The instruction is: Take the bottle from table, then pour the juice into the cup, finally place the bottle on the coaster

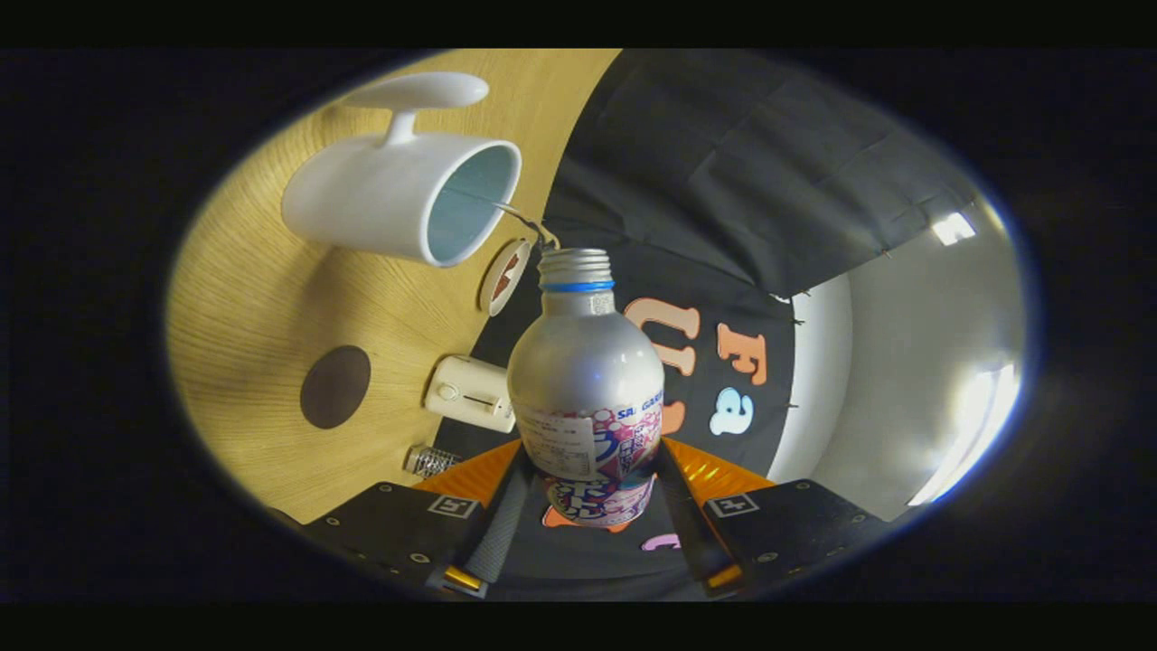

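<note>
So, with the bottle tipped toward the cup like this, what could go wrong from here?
1. The bottle, clamped low between the tool's fingers, has its open mouth just beside the cup's rim rather than over it, so juice may land on the table.
2. The small white device and the round coaster lie near the pour path and could get splashed.

There is one gripper (pixel 587 493), and its two fingers press on the one silver bottle (pixel 586 380) between them. On the wooden table (pixel 244 307) I count one white cup (pixel 398 194), one dark round coaster (pixel 335 386), one small round disc (pixel 504 276), one cream box (pixel 470 393) and one silver cap (pixel 430 460).
</note>
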`<state>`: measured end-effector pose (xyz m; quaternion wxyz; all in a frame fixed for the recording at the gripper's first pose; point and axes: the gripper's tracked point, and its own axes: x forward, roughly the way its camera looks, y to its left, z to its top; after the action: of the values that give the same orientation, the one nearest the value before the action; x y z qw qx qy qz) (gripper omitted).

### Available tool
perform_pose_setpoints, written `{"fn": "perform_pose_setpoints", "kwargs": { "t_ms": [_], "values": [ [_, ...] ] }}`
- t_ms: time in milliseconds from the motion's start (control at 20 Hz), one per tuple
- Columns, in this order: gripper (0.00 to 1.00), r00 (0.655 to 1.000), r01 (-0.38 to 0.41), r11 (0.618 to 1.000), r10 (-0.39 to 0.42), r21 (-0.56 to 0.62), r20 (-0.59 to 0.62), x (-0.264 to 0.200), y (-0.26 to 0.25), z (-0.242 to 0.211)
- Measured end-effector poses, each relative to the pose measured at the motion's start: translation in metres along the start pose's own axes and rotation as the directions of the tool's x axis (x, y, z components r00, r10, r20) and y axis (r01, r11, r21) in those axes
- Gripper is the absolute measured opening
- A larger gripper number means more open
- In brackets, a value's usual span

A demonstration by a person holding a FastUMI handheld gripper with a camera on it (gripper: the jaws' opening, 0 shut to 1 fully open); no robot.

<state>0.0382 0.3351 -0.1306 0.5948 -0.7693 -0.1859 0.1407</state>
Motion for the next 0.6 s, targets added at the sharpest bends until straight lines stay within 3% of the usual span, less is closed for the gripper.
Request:
{"fn": "perform_pose_setpoints", "kwargs": {
  "t_ms": [600],
  "values": [
    [0.76,1.000,0.015,0.999,-0.014,-0.046,0.017,0.003,-0.011,-0.001]
  ]
}}
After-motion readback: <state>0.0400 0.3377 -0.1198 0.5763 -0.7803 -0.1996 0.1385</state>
